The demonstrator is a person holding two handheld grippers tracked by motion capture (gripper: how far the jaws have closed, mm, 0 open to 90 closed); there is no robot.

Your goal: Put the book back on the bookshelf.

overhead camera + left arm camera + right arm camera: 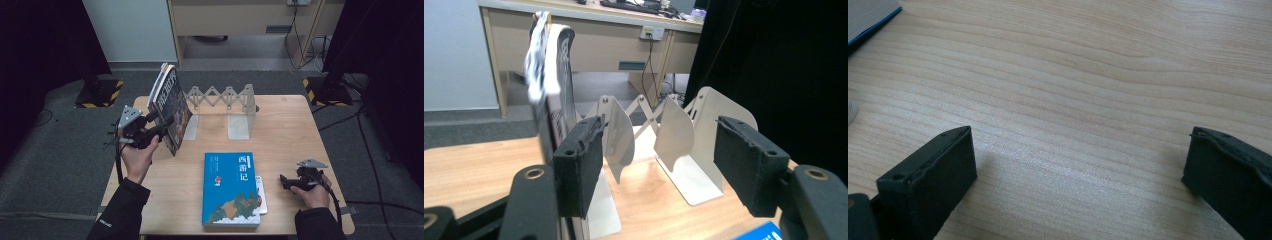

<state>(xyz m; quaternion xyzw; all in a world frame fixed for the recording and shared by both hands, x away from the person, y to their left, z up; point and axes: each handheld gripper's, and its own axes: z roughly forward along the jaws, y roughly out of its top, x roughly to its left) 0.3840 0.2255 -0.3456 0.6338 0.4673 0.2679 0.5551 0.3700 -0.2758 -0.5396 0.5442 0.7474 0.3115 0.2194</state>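
A dark-covered book (170, 107) stands on edge, leaning, at the left end of a white folding book rack (225, 100) on the wooden table (290, 130). My left gripper (161, 122) is held right beside that book, open. In the left gripper view the book (551, 75) rises just outside the left pad, and between the jaws (661, 150) I see only the rack's plates (674, 135). A blue book (231, 190) lies flat near the front edge. My right gripper (284, 181) rests low on the table to its right, open (1078, 165) over bare wood.
A small white item (262, 196) pokes out from under the blue book's right side. Beyond the table are grey floor, a wooden desk with cables, and dark stands with yellow-black bases (100, 95). Black curtains hang on both sides.
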